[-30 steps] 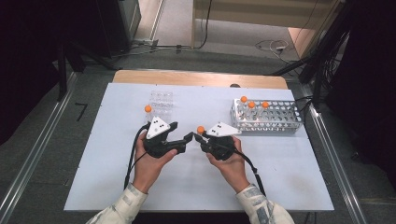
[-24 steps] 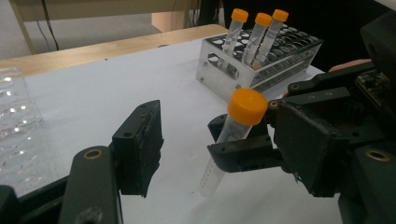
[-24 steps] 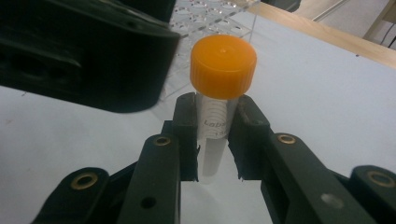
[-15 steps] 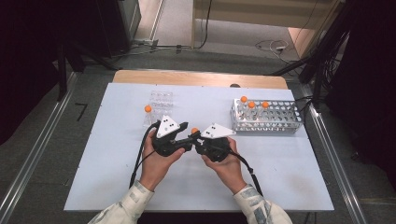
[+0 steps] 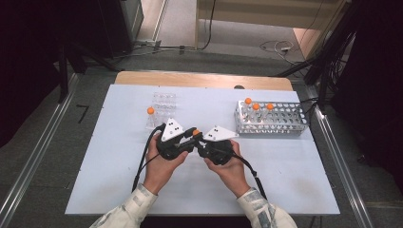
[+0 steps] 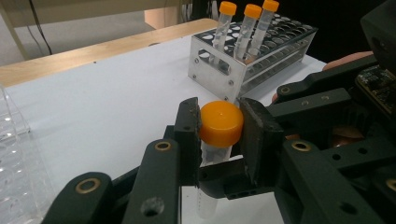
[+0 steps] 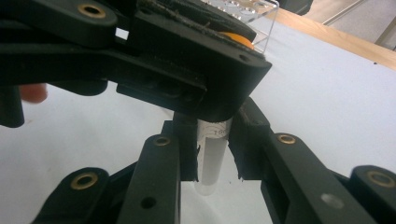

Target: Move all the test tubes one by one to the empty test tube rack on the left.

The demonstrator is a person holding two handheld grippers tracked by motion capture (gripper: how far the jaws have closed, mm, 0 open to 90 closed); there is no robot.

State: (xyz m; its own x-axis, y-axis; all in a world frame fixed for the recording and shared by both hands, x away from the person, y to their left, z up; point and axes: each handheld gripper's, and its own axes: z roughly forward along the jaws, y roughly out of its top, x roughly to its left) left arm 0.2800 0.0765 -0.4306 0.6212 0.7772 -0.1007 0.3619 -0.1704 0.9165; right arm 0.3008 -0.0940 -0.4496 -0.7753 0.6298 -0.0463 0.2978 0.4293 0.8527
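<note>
A clear tube (image 7: 212, 156) with an orange cap (image 6: 221, 123) stands upright between the two grippers at the table's middle. My right gripper (image 7: 212, 140) is shut on the tube's clear body below the cap. My left gripper (image 6: 219, 126) has just been closing and its pads now press on the orange cap from both sides. In the high view the left gripper (image 5: 190, 136) and the right gripper (image 5: 200, 140) meet tip to tip under the cap (image 5: 196, 131). The left gripper's black body hides most of the cap in the right gripper view.
A metal tube rack (image 5: 280, 124) at the right holds three orange-capped tubes (image 5: 256, 110). A clear plastic rack (image 5: 164, 102) stands at the back left with one orange-capped tube (image 5: 150, 114) beside it. The white table top (image 5: 285, 180) spreads around the hands.
The left gripper has moved right to meet the right gripper, and its jaws have closed on the tube's orange cap. The right gripper has kept still with the tube.
</note>
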